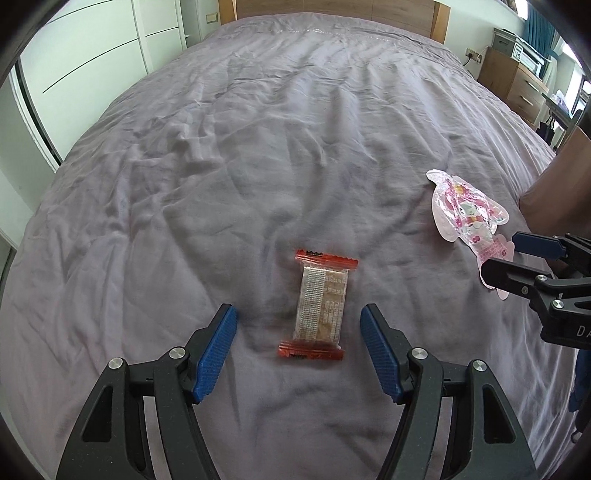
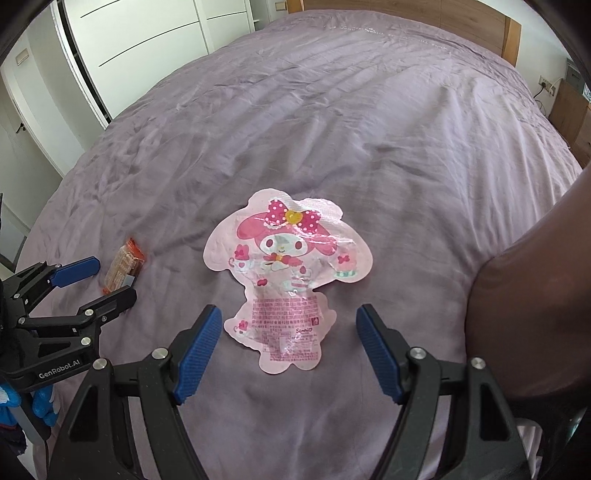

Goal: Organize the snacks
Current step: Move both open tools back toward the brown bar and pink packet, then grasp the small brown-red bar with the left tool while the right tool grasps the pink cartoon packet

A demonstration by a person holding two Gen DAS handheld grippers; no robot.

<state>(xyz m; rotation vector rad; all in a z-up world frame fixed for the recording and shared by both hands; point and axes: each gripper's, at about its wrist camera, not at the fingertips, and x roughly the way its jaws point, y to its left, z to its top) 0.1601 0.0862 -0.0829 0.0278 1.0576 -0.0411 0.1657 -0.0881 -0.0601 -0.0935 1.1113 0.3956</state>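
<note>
1. A bedroom fills both views: a wide bed under a wrinkled lilac bedspread (image 1: 295, 129), a wooden headboard (image 1: 332, 9) along the top of the frame, white wardrobe doors (image 1: 85, 48) at upper left, and a wooden dresser (image 1: 517, 81) at upper right of the left wrist view.

2. The orange-ended wafer packet (image 1: 319, 306) lies flat on the bedspread in the lower centre of the left wrist view, long axis running away from the camera.

3. The left gripper (image 1: 299, 325) is spread wide and holds nothing; its blue pads stand one on each side of the packet, clear of it.

4. The pink character-shaped pouch (image 2: 286, 277) lies flat at the centre of the right wrist view, printed side up, its foot end nearest the camera.

5. The right gripper (image 2: 288, 325) is likewise released and empty, its pads flanking the pouch's lower part without touching it.

6. A dark brown rounded object (image 2: 535, 295) fills the right edge of that view; what it is cannot be told.

7. The step in hand looks like the approach before pick-up: each tool is lined up on its own snack, nothing lifted yet.

8. The next move probably calls for lowering each gripper to the fabric and closing. Both snacks lie flat on soft cloth, so the pads may snag the bedspread, and the thin, glossy pouch may buckle or slip.
</note>
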